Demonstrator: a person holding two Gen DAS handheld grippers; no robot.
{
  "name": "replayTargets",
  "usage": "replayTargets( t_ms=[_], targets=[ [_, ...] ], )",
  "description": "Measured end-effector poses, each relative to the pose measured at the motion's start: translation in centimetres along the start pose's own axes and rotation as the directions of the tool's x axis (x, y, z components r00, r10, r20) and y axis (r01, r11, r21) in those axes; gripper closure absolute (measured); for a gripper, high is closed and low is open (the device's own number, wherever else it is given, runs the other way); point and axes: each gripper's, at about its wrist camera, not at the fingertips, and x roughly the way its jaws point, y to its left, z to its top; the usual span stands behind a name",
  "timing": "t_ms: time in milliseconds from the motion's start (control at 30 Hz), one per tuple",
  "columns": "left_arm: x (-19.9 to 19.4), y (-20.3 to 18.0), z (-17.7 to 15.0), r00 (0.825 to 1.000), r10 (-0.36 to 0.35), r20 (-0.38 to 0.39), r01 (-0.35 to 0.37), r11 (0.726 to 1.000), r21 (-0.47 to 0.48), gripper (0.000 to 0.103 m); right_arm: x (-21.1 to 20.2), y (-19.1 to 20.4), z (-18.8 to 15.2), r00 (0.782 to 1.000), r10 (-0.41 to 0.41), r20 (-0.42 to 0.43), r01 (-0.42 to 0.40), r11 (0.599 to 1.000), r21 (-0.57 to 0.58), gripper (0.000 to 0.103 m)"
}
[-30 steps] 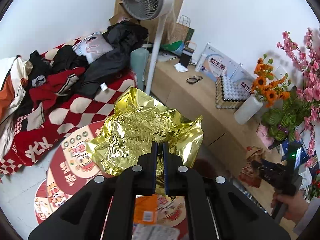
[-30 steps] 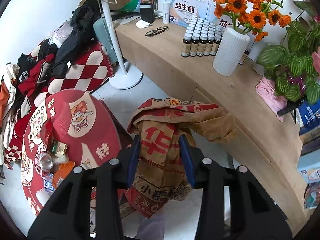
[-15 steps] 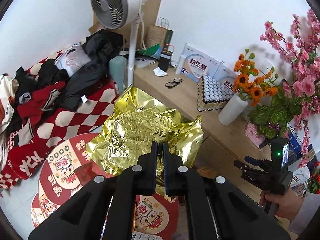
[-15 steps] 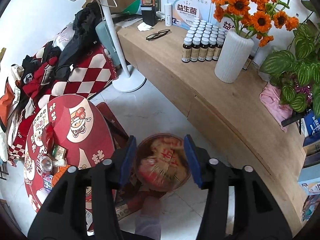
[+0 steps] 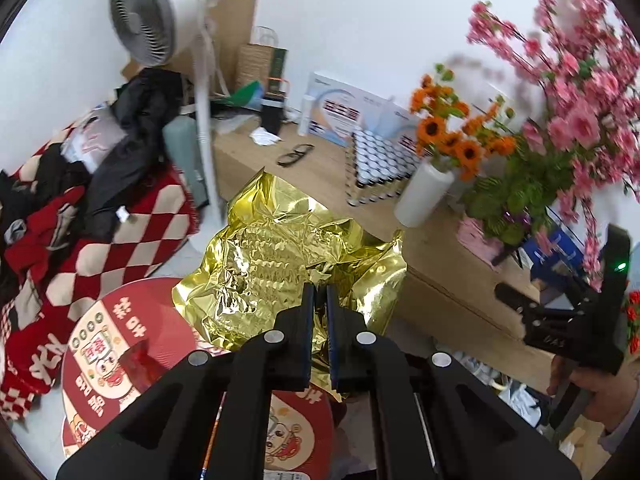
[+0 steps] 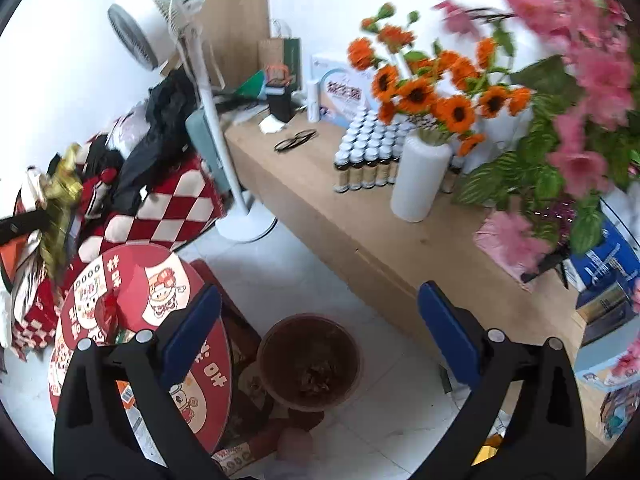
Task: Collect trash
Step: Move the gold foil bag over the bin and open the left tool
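White floor tiles, a pale wooden bench along the wall, clutter everywhere.

Nearest: left gripper (image 5: 318, 300), jaws pressed together on a crumpled gold foil wrapper (image 5: 280, 264), held up in the air above the round red printed table (image 5: 120, 344). Foil sheet spreads wide beyond the pads, only a fold of it is pinched.

Right gripper (image 6: 320, 332): jaws have just been opening and now stand wide apart, nothing between them. Directly below, on the floor beside the table, sits the round brown trash bin (image 6: 308, 360), brownish crumpled waste lying in its bottom. More small wrappers and packets visible on the table top (image 6: 124, 392).

Further out: white ribbed vase of orange flowers (image 6: 420, 176), rows of small brown bottles (image 6: 364, 156), black eyeglasses (image 6: 295, 140) on the bench. White standing fan (image 6: 148, 32) behind, red-and-white checked blanket (image 6: 168, 212) heaped with clothes.

Risks, as I judge them:
- Foil is light and stiff; dropped from this height it may catch air and drift past the bin rim.
- Thin pinch could slip if the hand swings quickly.
- Both hands converge over the bin; tools could knock together.
- Vase and bottles stand near the bench edge; a wide swing might topple them.
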Motion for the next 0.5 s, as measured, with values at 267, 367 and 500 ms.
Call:
replayTargets(
  t_ms=[267,367,500],
  targets=[
    [4.0,-4.8,0.5,0.995,-0.080,-0.066,0.086,0.992,0.088,0.097,-3.3,-3.2,-0.8,0.997,-0.067,0.030,0.064,0.995,0.074,0.006],
    [5.5,-6.5,0.3,0.990,-0.102,-0.094,0.113,0.987,0.116,0.096,-4.1,-4.0,-1.3,0.996,-0.084,0.037,0.081,0.994,0.077,0.006],
    [7.7,-8.5,0.3,0.984,-0.124,-0.127,0.142,0.979,0.146,0.096,-5.0,-5.2,-1.9,0.994,-0.103,0.038,0.099,0.991,0.088,0.006]
  ],
)
